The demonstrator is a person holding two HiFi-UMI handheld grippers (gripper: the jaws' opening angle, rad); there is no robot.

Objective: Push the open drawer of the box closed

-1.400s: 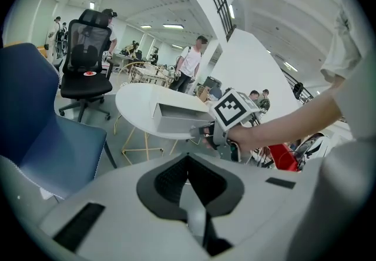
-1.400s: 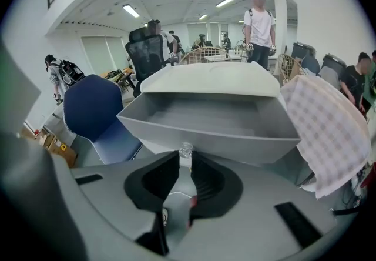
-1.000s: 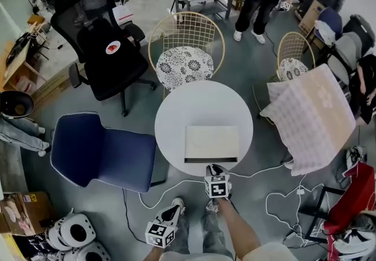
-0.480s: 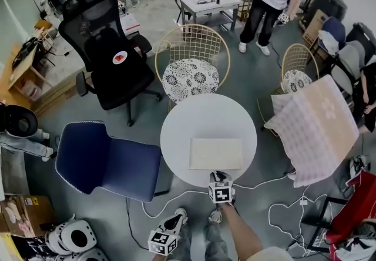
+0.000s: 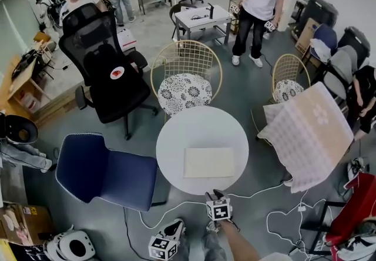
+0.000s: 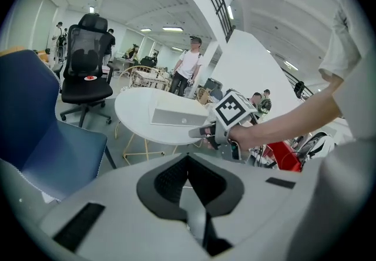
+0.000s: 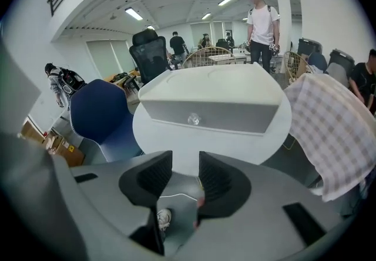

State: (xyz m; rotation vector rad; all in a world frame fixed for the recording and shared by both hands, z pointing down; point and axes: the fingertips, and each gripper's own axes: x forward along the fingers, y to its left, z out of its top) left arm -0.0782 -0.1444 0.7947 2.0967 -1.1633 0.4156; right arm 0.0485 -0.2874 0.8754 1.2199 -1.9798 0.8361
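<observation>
Starting at the box (image 5: pixel 208 162): lying on the round white table (image 5: pixel 182 130), toward its near edge, with the drawer front (image 7: pixel 235 117) and its small clear knob (image 7: pixel 193 119) facing the person. In the right gripper view, appearing to be sitting flush with the box's body, showing no gap or dark slot along that side. So probably pushed home, and leaving the task looking done.

Just opening the jaws of the right gripper (image 5: pixel 215 196): standing well apart in its own view, gripping nothing, showing only floor, a white cable (image 7: pixel 176 197) and a shoe (image 7: pixel 164 218) through the gap. Hovering just off the table's near rim, pointing at the drawer front but not touching it. Reading that as easing off after the push rather than lining up another.

Holding the left gripper (image 5: pixel 174 229) low beside the person's leg, well apart from the table, with its pads meeting on nothing in the left gripper view.

Comparing with a second ago: no longer showing the dark strip along the box's near edge that then marked the drawer standing out. Now carrying the right gripper clear of the rim and apart from the box, instead of right at that edge over the table. Now spreading jaws that were then much closer together. Keeping the left gripper much where it was.
</observation>
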